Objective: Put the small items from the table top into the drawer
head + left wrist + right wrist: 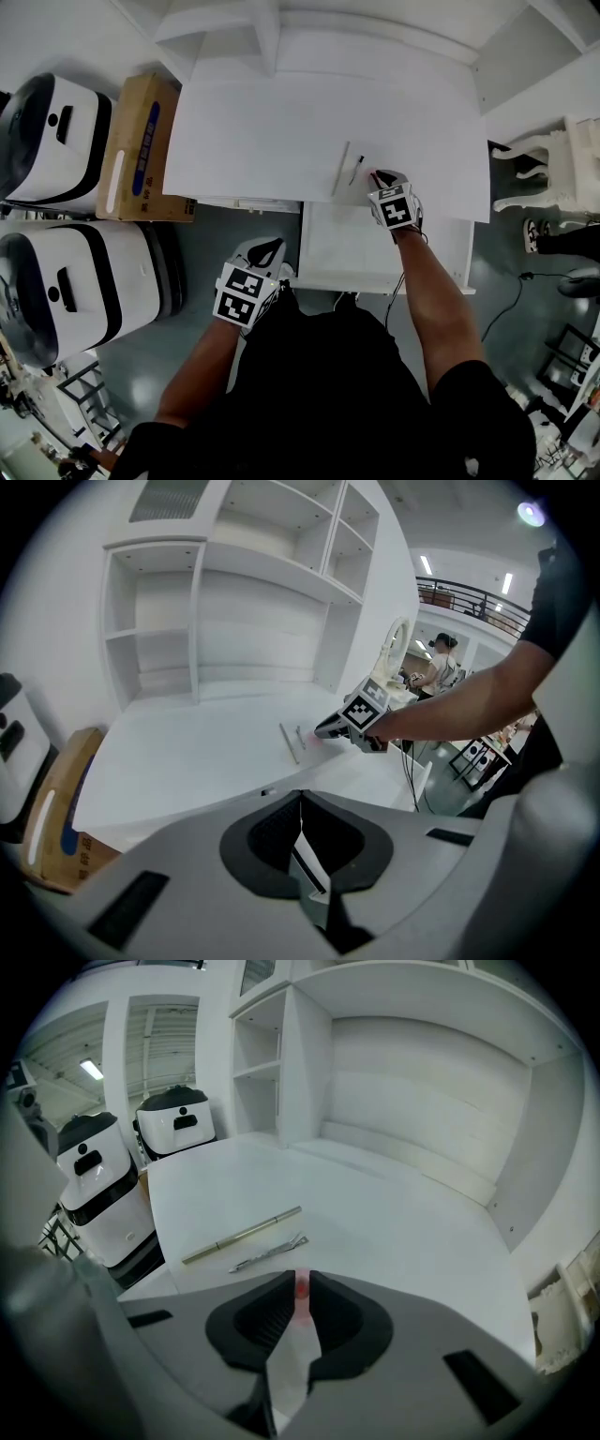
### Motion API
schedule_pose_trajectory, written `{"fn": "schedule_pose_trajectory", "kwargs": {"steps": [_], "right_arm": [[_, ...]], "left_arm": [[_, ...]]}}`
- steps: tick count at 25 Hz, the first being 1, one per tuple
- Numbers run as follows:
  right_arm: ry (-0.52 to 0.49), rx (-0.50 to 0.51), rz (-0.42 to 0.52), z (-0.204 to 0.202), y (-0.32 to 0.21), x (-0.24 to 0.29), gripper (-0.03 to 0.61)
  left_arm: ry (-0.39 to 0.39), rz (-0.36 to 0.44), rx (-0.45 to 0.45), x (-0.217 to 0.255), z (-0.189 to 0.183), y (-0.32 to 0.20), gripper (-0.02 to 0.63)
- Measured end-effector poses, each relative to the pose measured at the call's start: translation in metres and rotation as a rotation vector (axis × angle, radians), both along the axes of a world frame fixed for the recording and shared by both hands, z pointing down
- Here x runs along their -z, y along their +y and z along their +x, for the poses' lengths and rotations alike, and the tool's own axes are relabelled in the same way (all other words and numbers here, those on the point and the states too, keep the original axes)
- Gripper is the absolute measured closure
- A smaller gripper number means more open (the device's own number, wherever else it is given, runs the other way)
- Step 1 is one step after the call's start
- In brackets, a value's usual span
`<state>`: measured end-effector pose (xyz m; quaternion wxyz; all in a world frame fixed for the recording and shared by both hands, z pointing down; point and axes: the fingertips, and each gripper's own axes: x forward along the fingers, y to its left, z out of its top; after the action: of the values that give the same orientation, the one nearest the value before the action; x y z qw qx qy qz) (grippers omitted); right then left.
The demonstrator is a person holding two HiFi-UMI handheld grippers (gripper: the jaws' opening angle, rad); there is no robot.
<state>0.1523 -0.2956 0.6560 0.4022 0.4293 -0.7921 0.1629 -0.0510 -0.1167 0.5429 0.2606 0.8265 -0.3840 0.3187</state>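
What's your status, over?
Left gripper shut, empty, off the table. Right gripper shut on small red item at table edge. Pen, slim metal piece lie on table; drawer open, nothing blocking.

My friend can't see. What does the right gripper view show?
The right gripper pinches a small red item between its jaws at the white table. Beyond it lie a long pen and a thin metal tool, side by side.

Bright, even overhead light washes the plain white desk [281, 131] almost featureless, and shadows are faint. Both gripper views bulge like a fisheye, with black vignetted corners. Up close, the right hand-held gripper [300, 1281] and the small pink-red item [301, 1287] in its jaws are blurred.
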Motion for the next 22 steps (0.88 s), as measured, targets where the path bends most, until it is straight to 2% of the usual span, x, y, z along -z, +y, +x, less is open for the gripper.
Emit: {"fn": "schedule_pose_trajectory", "kwargs": {"steps": [9, 18, 22], "right_arm": [[0.018, 0.003, 0.030, -0.001, 0.000, 0.006, 0.541], [-0.026, -0.011, 0.087, -0.003, 0.007, 0.037, 0.545], [-0.063, 0.029, 0.074, -0.010, 0.023, 0.049, 0.545]], "left_arm": [[0.014, 0.012, -0.002, 0.004, 0.000, 0.002, 0.603], [0.031, 0.024, 0.002, 0.006, -0.001, 0.003, 0.603], [0.057, 0.022, 0.000, 0.007, 0.005, 0.000, 0.603]]}}
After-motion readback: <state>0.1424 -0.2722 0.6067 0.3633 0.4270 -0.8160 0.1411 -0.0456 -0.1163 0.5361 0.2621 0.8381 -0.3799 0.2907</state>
